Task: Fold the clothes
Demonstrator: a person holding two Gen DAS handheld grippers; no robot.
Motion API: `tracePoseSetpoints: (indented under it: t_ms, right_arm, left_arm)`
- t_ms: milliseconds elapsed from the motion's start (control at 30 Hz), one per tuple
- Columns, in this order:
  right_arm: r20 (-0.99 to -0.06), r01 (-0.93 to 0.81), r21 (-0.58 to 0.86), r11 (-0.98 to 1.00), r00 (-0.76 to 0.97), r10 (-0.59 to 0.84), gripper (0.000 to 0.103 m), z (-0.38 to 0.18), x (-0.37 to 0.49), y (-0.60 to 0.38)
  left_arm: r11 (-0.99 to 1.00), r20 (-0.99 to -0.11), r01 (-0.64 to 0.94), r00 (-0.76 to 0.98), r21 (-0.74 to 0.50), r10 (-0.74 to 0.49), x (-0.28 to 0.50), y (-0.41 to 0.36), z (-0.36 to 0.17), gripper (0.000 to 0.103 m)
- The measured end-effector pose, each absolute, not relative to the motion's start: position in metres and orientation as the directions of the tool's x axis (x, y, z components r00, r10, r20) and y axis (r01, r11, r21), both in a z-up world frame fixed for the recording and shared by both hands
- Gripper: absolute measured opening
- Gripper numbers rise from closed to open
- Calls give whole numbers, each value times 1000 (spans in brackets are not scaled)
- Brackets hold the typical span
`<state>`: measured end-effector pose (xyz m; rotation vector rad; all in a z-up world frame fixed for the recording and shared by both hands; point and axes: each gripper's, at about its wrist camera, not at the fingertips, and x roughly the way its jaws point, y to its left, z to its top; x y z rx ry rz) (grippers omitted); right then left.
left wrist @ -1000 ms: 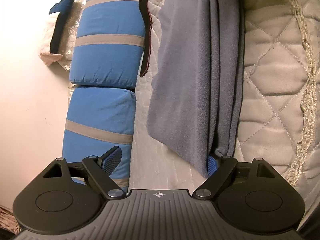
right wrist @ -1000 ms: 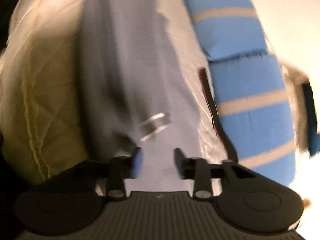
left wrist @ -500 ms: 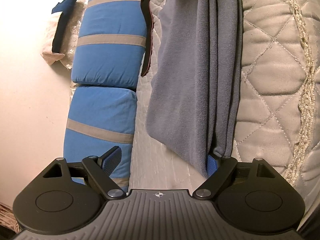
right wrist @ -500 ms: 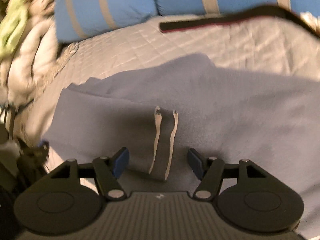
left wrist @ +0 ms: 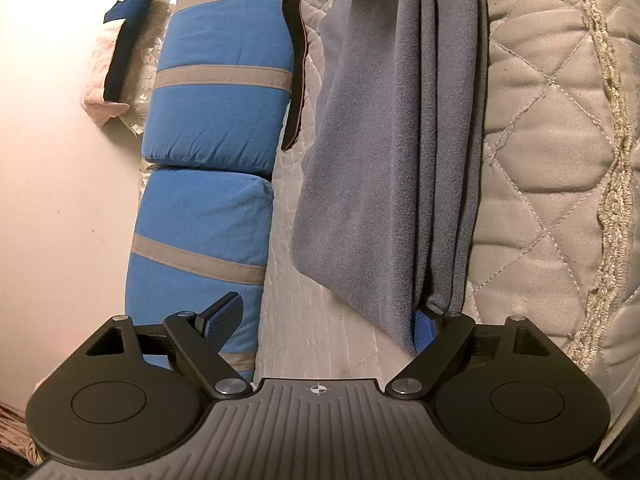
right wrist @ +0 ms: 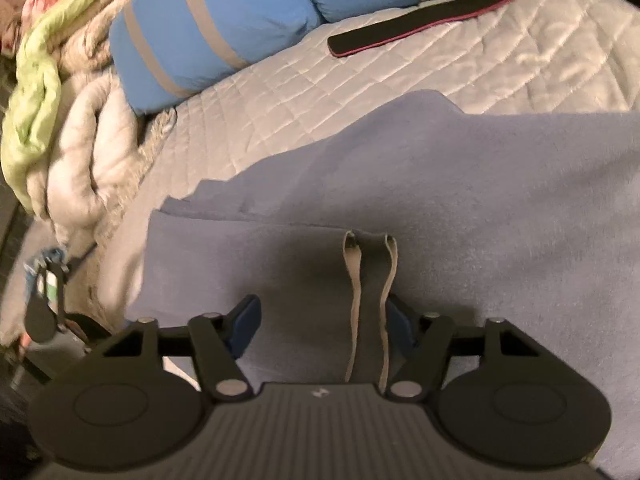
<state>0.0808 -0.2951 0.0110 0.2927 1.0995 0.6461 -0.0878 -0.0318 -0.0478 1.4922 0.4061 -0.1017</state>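
A grey-blue fleece garment (left wrist: 384, 168) lies folded in long layers on the quilted bed. My left gripper (left wrist: 324, 320) is open; its right finger sits under the garment's near corner and the left finger is free. In the right wrist view the same garment (right wrist: 460, 208) spreads across the bed, with two pale drawstrings (right wrist: 370, 304) lying on it. My right gripper (right wrist: 320, 320) is open just above the cloth, the drawstrings between its fingers near the right one.
Two blue pillows with grey stripes (left wrist: 216, 120) line the bed beside a pale wall. A black strap with red edge (right wrist: 432, 28) lies on the quilt (right wrist: 320, 92). A cream comforter and green cloth (right wrist: 52, 120) are bunched at the left.
My right gripper swung round from a blurred side view to face the pillows, came down over the drawstrings, and its jaws widened. My left gripper has barely moved.
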Motion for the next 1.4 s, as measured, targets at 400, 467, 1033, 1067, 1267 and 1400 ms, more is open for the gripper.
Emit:
tracePoseSetpoints:
  t_ms: [400,467,1033,1067,1267,1400]
  right_arm:
    - [-780,-353,367,861,388,492,5,28,63,-277]
    - [-771,-346,368,863,405,491,5,34,63,-280]
    - [-734,-321,337,885,499,460,4,74,66,-309]
    - [-735,-316,335,887,502,457,4,74,66,-311]
    - [-741,-284,331,900,512,435,4,71,69,-325]
    - [-750,-262,345,901,501,432,4,67,73,-334]
  left_arm:
    - [84,-317,306,926,948,207,-87,-35,-43,83]
    - [80,-308,298,928,951,211,-87,-36,-41,83]
    - [106,-269,251,934,962,234,-84,-62,-35,86]
    - [105,-268,250,935,963,232,-85,-64,-35,86]
    - [93,-266,251,939,964,221,-85,-72,-39,86]
    - [97,-273,258,939,961,211,-84,-73,-37,86]
